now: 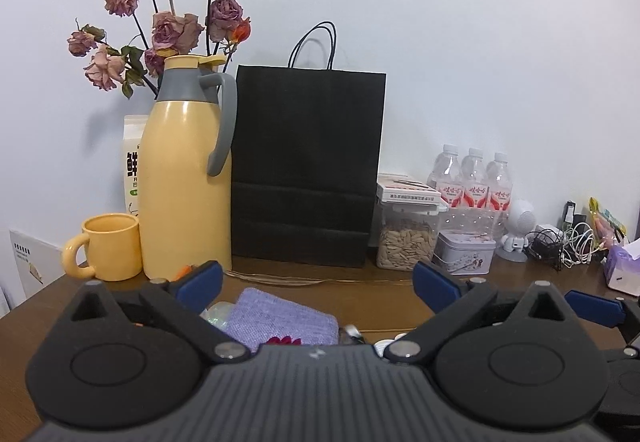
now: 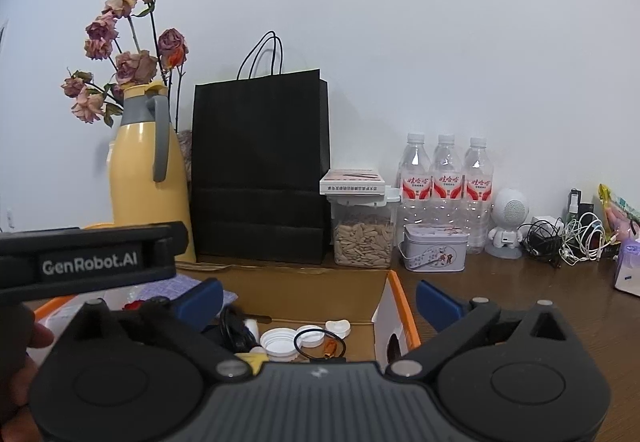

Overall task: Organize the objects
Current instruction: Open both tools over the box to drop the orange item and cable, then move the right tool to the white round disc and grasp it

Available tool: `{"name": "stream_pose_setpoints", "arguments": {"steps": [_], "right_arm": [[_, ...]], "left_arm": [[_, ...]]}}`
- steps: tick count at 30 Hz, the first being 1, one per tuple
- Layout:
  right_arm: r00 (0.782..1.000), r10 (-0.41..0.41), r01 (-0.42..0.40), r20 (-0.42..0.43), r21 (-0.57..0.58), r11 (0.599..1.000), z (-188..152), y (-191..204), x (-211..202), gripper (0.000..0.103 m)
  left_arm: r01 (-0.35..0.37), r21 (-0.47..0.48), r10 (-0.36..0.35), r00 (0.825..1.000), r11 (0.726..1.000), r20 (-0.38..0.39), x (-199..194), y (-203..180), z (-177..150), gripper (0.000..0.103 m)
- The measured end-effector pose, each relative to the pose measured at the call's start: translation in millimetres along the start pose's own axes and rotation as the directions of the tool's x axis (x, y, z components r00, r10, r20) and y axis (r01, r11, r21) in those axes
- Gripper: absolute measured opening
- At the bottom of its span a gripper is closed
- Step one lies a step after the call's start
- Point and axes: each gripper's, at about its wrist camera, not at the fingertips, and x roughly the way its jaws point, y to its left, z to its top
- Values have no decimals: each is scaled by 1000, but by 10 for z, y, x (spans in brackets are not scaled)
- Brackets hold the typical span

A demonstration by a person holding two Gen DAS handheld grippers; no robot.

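Writing: "GenRobot.AI" on the left gripper [image 2: 92, 266], beside the box [image 2: 396, 306].
Claws: left gripper and right gripper [image 2: 318, 300] both spread wide, empty.
Box: white caps [image 2: 279, 344] inside.
Hidden: bottle [image 2: 416, 181] labels unreadable.

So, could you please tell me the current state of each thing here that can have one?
left gripper: jaws open, nothing between them
right gripper: jaws open, empty
cardboard box: open, small items inside
yellow thermos: upright, lid closed
yellow mug: upright
black paper bag: standing upright
seed jar: lid on, partly full
water bottles: upright, capped
tin: lid on
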Motion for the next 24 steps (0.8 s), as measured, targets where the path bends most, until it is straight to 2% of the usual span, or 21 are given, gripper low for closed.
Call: {"name": "stream_pose_setpoints", "arguments": {"steps": [9, 16, 20, 24], "right_arm": [[1000, -7, 7, 12, 7, 1000, 20, -26, -80, 103], [999, 10, -9, 51, -18, 1000, 44, -37, -343, 103], [998, 19, -16, 57, -39, 999, -16, -37, -509, 103], [999, 29, -27, 37, -44, 999, -119, -59, -642, 103]], "left_arm": [[14, -22, -13, 1000, 1000, 14, -86, 54, 17, 103], [49, -23, -47, 998, 999, 48, -366, 179, 39, 103], [72, -24, -71, 997, 997, 39, -528, 296, 9, 103], [94, -26, -94, 996, 995, -4, -650, 422, -95, 103]]}}
